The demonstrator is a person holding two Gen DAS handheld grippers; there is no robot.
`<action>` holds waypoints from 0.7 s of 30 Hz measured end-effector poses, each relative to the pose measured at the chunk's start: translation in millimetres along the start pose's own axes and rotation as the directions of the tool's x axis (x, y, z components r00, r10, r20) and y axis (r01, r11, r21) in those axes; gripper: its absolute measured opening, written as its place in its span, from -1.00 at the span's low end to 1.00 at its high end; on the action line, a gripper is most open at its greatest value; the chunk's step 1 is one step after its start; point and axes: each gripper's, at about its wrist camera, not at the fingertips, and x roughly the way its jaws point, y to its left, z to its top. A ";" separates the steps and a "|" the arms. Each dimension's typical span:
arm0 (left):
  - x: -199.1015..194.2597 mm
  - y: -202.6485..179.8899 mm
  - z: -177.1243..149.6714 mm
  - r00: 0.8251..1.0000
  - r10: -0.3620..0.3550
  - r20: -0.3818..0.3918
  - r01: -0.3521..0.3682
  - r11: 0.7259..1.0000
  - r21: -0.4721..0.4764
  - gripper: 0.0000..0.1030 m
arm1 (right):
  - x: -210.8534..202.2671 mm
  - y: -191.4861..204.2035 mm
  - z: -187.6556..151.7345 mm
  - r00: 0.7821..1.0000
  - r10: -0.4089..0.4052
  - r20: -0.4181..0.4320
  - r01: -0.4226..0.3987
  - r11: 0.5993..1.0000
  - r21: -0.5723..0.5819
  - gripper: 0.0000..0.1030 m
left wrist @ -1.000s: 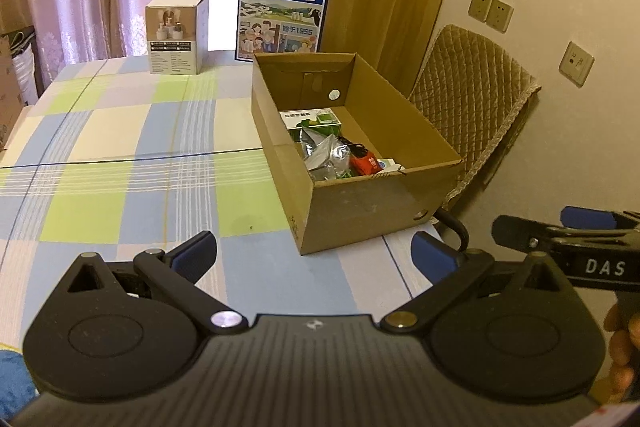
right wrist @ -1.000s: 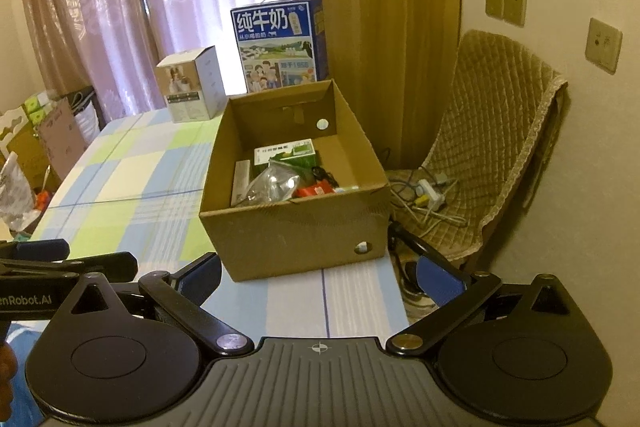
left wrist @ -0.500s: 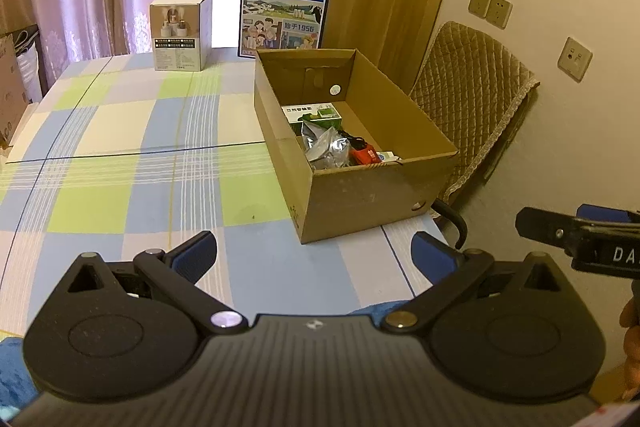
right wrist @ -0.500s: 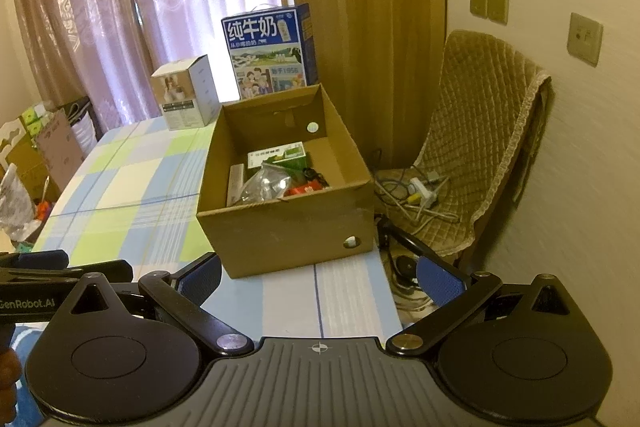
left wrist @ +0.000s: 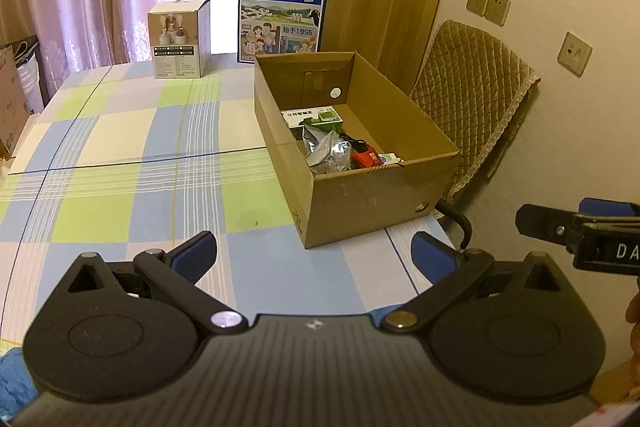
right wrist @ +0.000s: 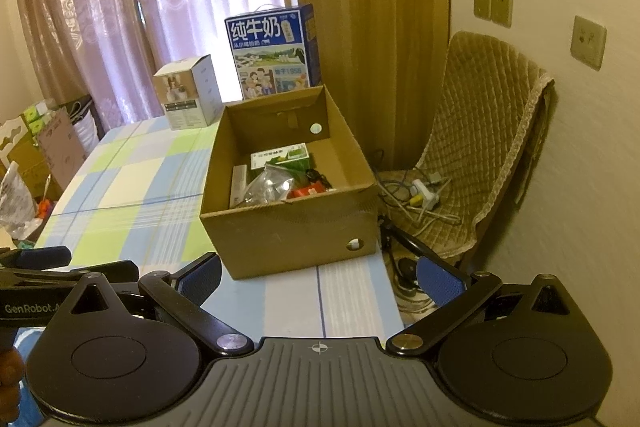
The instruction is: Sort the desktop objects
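An open cardboard box [left wrist: 372,195] [right wrist: 288,235] stands on the checked tablecloth [left wrist: 120,155] near the table's right edge. Inside lie a green-and-white carton [left wrist: 316,117] [right wrist: 282,157], a silver foil bag [left wrist: 326,151] [right wrist: 268,187], a red item [left wrist: 366,158] [right wrist: 306,192] and a black cable [right wrist: 318,177]. My left gripper [left wrist: 314,253] hangs open and empty above the near table, short of the box. Over the table's front right corner my right gripper [right wrist: 318,273] is also open and holds nothing. Each gripper shows at the edge of the other's view.
A blue milk carton case [left wrist: 282,13] [right wrist: 272,53] and a small white product box [left wrist: 178,41] [right wrist: 188,93] stand at the table's far end. A quilted chair [left wrist: 472,95] [right wrist: 480,147] with cables on its seat sits by the wall at right. Curtains hang behind.
Both grippers have drawn back and risen a little, so the box looks smaller and farther. Both jaws stay open and empty.
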 end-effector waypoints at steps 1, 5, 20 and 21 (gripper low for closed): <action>0.3 -0.2 -0.2 1.000 0.001 0.000 -0.001 1.000 0.002 0.97 | 0.0 0.0 0.0 1.000 -0.001 0.000 0.001 1.000 0.000 0.96; 1.2 -1.3 -0.5 1.000 0.001 -0.003 -0.001 1.000 0.004 0.97 | 0.4 0.3 -0.3 1.000 -0.001 -0.003 0.001 1.000 0.000 0.96; 4.5 -1.1 -4.1 1.000 -0.001 -0.015 0.001 1.000 0.008 0.98 | 5.1 -0.7 -4.6 1.000 -0.002 -0.015 0.002 1.000 0.007 0.96; 4.6 -1.0 -4.2 1.000 -0.001 -0.016 0.002 1.000 0.008 0.98 | 5.4 -0.7 -4.9 1.000 -0.002 -0.016 0.002 1.000 0.007 0.96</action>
